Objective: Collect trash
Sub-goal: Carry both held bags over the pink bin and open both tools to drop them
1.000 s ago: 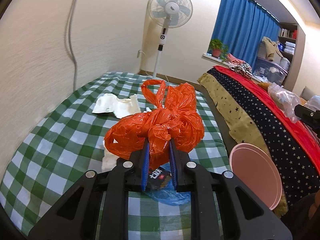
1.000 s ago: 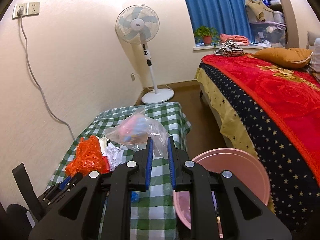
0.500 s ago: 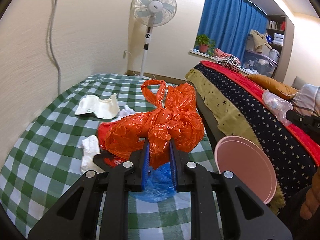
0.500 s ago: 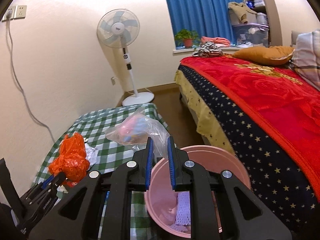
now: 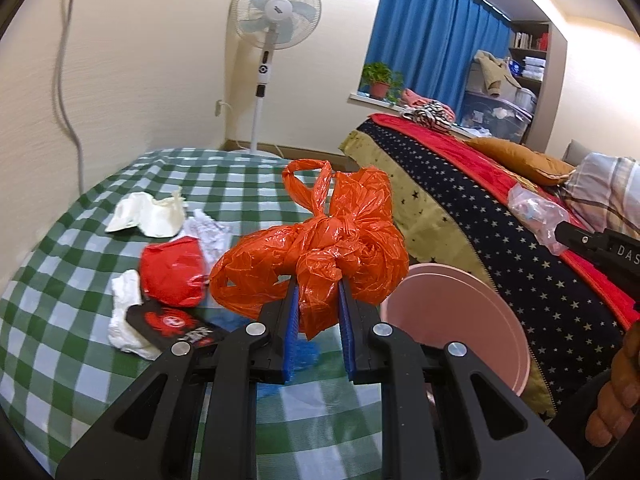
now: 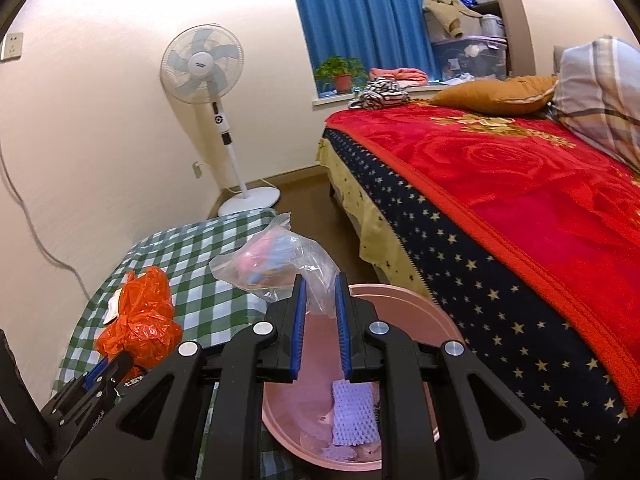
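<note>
Change since half a second ago: right gripper (image 6: 319, 294), clamped on clear plastic bag (image 6: 280, 266), now above pink bin (image 6: 404, 304) at lower centre. Bin holds a white mesh wrapper (image 6: 354, 412). Left gripper (image 5: 318, 308) still clamped on orange bag (image 5: 320, 252), centre frame, over checked table (image 5: 80, 352).
</note>
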